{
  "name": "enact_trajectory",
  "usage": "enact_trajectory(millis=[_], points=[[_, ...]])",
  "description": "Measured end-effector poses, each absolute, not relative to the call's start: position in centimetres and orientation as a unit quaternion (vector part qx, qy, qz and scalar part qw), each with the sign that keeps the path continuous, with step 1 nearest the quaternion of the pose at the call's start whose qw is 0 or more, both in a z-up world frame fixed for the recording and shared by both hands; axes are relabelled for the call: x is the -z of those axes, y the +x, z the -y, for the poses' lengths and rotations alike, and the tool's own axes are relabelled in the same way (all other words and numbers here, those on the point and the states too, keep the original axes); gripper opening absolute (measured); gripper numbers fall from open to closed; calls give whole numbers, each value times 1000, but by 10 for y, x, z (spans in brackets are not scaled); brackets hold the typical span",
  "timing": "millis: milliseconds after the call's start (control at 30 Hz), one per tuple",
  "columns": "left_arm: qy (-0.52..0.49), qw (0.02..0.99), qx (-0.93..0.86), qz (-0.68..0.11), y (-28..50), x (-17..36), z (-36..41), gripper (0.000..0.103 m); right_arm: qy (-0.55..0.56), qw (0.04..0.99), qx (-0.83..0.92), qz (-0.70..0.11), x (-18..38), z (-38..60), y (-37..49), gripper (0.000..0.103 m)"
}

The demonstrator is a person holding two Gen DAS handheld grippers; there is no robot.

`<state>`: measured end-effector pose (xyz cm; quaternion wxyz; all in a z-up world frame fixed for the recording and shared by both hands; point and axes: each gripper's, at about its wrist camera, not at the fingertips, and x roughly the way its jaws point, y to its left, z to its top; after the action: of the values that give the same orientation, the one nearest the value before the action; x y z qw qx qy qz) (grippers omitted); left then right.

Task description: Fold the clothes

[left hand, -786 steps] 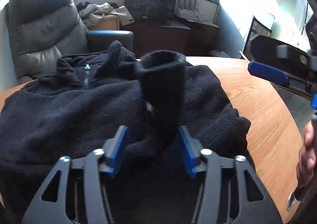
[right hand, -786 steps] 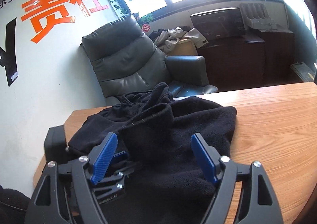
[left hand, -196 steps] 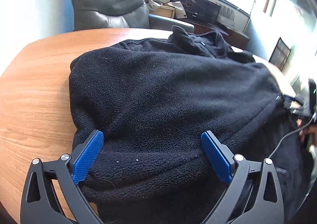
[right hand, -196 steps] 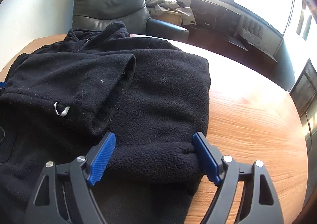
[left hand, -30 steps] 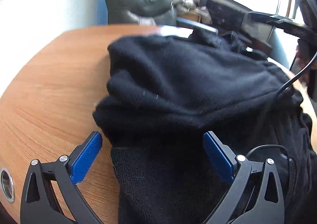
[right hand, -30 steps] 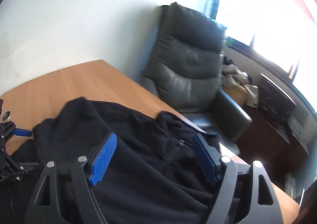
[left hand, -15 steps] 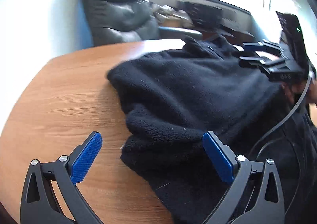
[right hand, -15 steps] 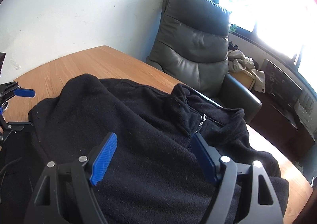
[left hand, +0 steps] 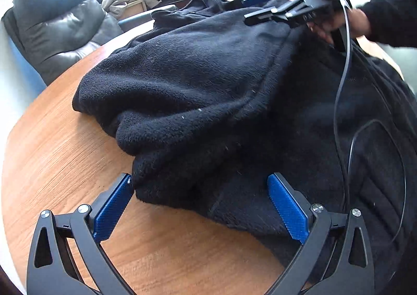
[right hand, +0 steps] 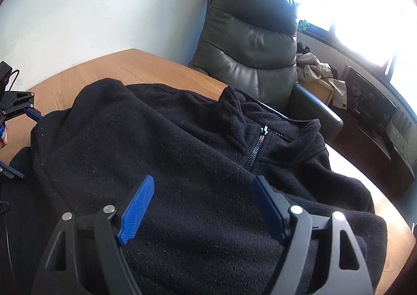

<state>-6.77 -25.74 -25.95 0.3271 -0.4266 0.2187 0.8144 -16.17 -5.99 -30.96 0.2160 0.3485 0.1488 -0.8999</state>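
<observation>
Closest in, the left gripper (left hand: 199,206) sits spread wide right at the black fleece jacket (left hand: 208,81), which lies bunched on the wooden table (left hand: 52,164). The right gripper (right hand: 202,207) hovers over the chest, also spread, pinching nothing. A black cable (left hand: 344,81) drapes across the fleece and could snag. Further back, the zipper collar (right hand: 260,136) looks rumpled; thick layers may spring open.
</observation>
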Motion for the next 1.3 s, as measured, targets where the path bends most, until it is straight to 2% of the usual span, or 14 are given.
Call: enact_trajectory(millis=[67, 100, 300, 500, 733, 800, 833, 1067, 1200, 1300], points=[[-423, 330, -816, -214, -73, 260, 256, 103, 349, 220, 898, -151, 311, 62, -160, 81], [-424, 335, -815, -209, -76, 260, 256, 100, 350, 221, 898, -151, 312, 62, -160, 81], [-445, 347, -814, -137, -88, 255, 277, 64, 355, 224, 895, -153, 319, 65, -158, 81], [-440, 349, -813, -150, -88, 256, 274, 53, 358, 220, 896, -145, 321, 62, -157, 81], [-439, 335, -822, -139, -83, 238, 274, 21, 354, 218, 898, -144, 320, 61, -155, 81], [-440, 325, -827, -125, -81, 233, 276, 19, 355, 217, 898, -143, 320, 60, -156, 81], [-441, 320, -830, -117, -81, 230, 277, 14, 355, 216, 898, -142, 320, 60, -156, 81], [-478, 225, -847, -63, -53, 216, 275, 14, 373, 210, 893, -140, 324, 59, -161, 81], [-508, 153, -847, 28, -42, 227, 287, 14, 383, 211, 888, -140, 327, 59, -165, 81], [-526, 106, -838, 106, -35, 238, 300, 18, 390, 210, 886, -139, 329, 58, -168, 83]])
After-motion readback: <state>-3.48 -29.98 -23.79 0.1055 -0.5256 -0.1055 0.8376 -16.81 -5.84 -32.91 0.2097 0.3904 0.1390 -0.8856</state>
